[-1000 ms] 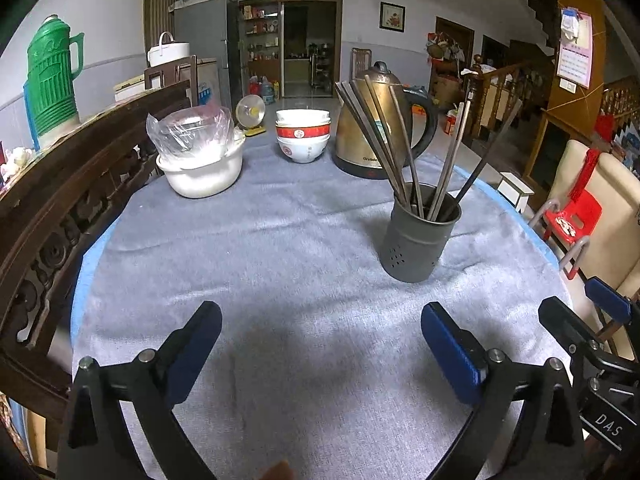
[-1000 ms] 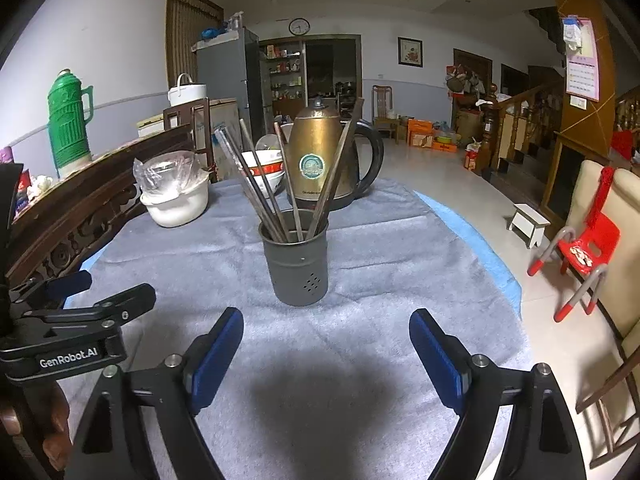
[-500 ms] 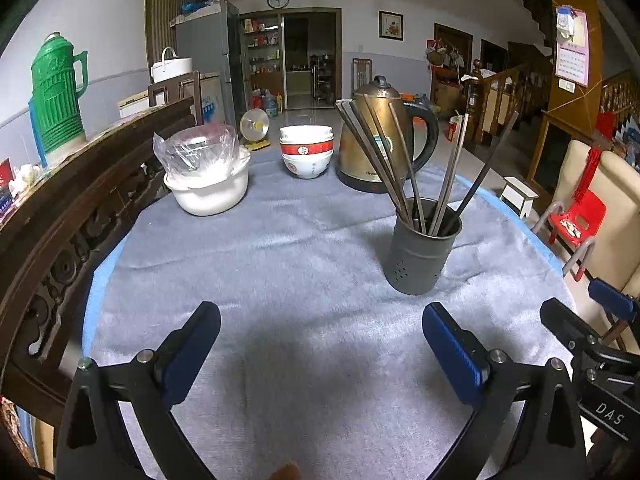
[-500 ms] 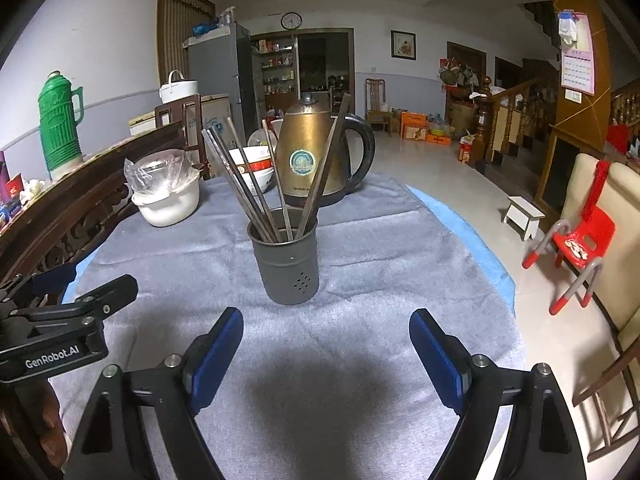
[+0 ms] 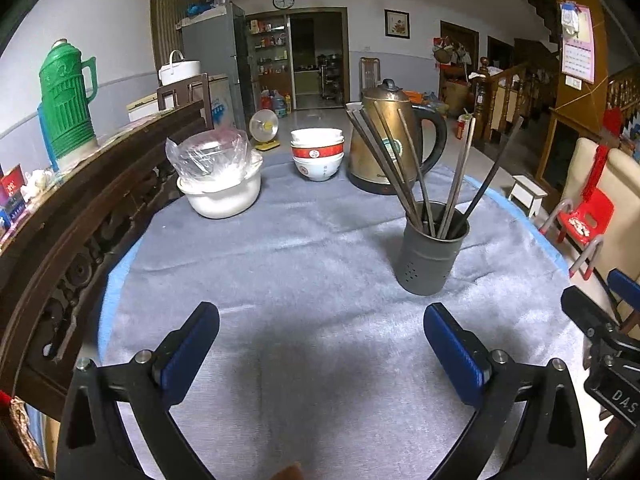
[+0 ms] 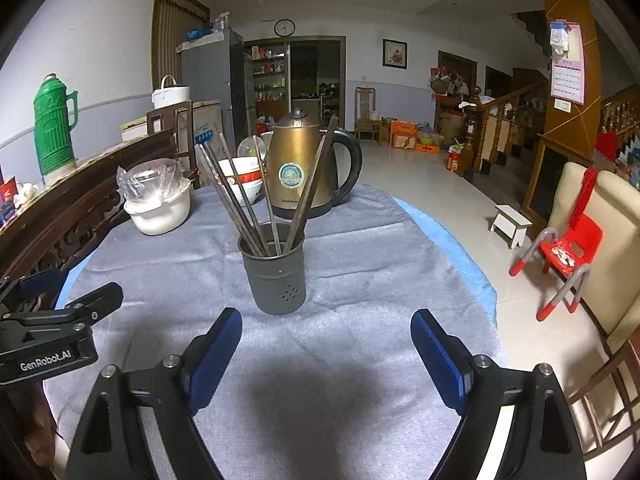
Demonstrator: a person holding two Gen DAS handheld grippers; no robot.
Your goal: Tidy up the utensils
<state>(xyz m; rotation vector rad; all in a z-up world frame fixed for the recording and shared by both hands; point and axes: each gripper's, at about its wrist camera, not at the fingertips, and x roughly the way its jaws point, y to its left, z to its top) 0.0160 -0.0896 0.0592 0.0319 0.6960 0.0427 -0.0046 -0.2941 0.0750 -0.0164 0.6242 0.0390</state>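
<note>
Both tongs, left (image 5: 321, 338) and right (image 6: 326, 334), hang wide and empty over the nubby grey cloth (image 5: 304, 264). Ahead, near the right one, stands a dark round metal holder (image 6: 276, 274) bristling with chopsticks (image 6: 240, 196). It sits farther off than a moment ago. Bare cloth lies all around it.

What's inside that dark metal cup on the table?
Long chopsticks stand inside the dark metal cup, leaning outward against its rim. Their lower ends and the cup's bottom are hidden by its wall.
</note>
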